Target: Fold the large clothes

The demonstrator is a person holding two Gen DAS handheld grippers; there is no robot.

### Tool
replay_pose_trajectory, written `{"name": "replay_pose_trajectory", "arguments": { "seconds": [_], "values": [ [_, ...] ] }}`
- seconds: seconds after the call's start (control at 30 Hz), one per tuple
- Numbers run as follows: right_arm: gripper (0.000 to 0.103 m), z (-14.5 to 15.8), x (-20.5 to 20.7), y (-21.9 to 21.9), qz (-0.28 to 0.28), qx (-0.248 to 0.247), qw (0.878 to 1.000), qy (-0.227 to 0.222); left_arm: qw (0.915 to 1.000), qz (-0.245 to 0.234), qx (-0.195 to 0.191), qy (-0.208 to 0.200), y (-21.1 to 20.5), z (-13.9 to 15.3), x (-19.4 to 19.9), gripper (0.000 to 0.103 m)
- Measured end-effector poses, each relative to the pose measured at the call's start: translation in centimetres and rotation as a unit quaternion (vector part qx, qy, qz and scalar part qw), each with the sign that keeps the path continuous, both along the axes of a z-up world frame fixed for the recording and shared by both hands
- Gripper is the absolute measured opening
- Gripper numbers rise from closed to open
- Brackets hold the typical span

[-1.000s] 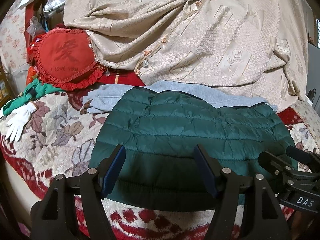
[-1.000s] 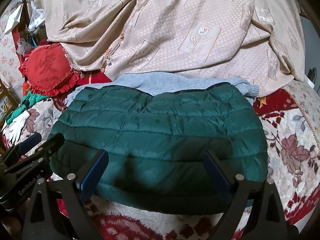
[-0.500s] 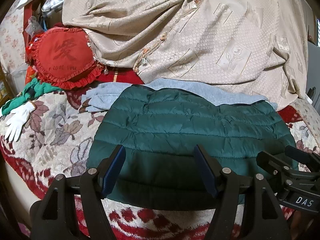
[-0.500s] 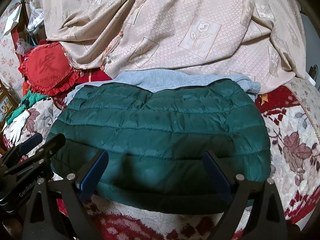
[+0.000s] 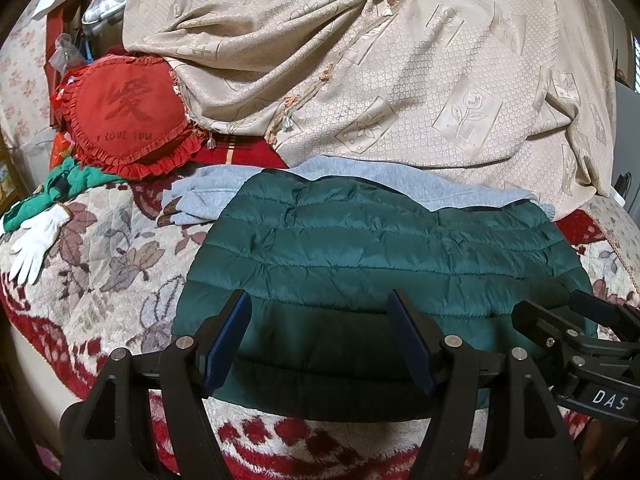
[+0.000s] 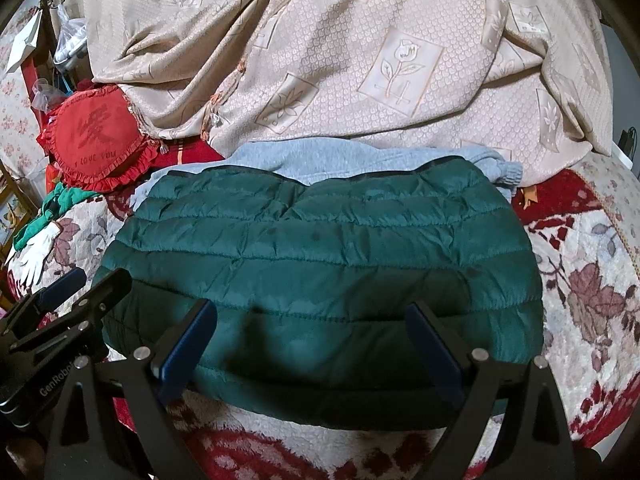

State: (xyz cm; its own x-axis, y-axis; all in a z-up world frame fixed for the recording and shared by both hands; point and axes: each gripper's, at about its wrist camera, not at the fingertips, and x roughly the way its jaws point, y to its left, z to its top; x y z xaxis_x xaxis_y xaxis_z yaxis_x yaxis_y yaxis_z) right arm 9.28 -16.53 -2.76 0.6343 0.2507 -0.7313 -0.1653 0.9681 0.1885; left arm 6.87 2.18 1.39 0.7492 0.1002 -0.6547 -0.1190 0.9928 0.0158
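- Jacket [image 5: 372, 264]: green, quilted, folded flat on the floral blanket [image 5: 104, 264], overlapping a grey sweater [image 5: 224, 196] behind it.
- Left gripper [image 5: 320, 332]: jaws wide, nothing between them, poised above the jacket's near hem.
- Right gripper [image 6: 312, 344]: jaws wide, empty, over the same hem.
- Background: beige cloth [image 5: 400, 72]; red cushion [image 5: 128, 116]; white glove [image 5: 34, 244].

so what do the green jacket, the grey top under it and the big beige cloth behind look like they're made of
Green jacket: thin, slightly shiny shell, likely nylon or polyester, with stitched puffy bands that suggest padding.
Grey top: matte, soft knit, probably cotton-blend jersey or fleece, with a ribbed cuff at its right end.
Beige cloth: woven jacquard-like fabric with a satin sheen, raised scale texture and flower panels.
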Motion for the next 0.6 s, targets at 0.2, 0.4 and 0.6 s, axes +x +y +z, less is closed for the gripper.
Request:
{"name": "replay_pose_trajectory", "arguments": {
  "seconds": [0.2,0.4,0.6],
  "values": [
    [0.097,-0.15,0.1,0.08,-0.001,0.002,1.0,0.005,1.0,-0.001,0.0,0.002,0.0,-0.09,0.11,0.053],
    [0.097,-0.19,0.18,0.02,0.0,0.002,1.0,0.005,1.0,-0.002,0.0,0.005,-0.01,-0.23,0.25,0.053],
    [0.097,-0.43,0.28,0.14,-0.002,0.004,1.0,0.008,1.0,-0.004,-0.001,0.009,0.16,-0.46,0.26,0.053]
  ]
}}
